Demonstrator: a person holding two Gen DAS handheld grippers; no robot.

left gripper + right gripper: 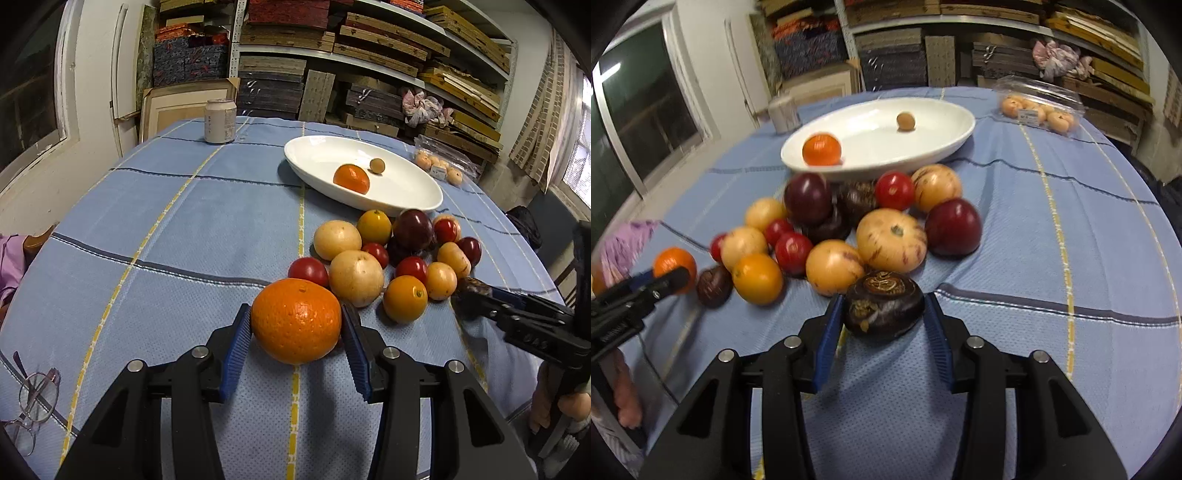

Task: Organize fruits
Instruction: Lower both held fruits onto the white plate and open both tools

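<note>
Shelves stacked with flat boxes and boards line the wall behind a table spread with a blue checked cloth (166, 229). Toward the far edge of the table stands a pale drinks can (220, 120), and to its right lies a white oval dish (406, 192) holding a small orange (351, 178) and a little tan round fruit (377, 165). A clear plastic punnet (1039, 105) of pale fruit sits near the far right edge. Spectacles (35, 395) lie at the near left edge.

Just in front of the dish is a heap of fruit (397, 254): red tomatoes, dark plums, yellow-orange rounds and pale tan ones, touching one another.

The left gripper (296, 325) has its blue pads set against both sides of a big orange (296, 320), which rests on the cloth at the near side of the heap (grasped, as far as the pads show). The right gripper (884, 314) brackets a dark purple, flattened fruit (884, 304) at the heap's near right side; its left pad touches the skin, while at the right pad I cannot tell whether it touches.
</note>
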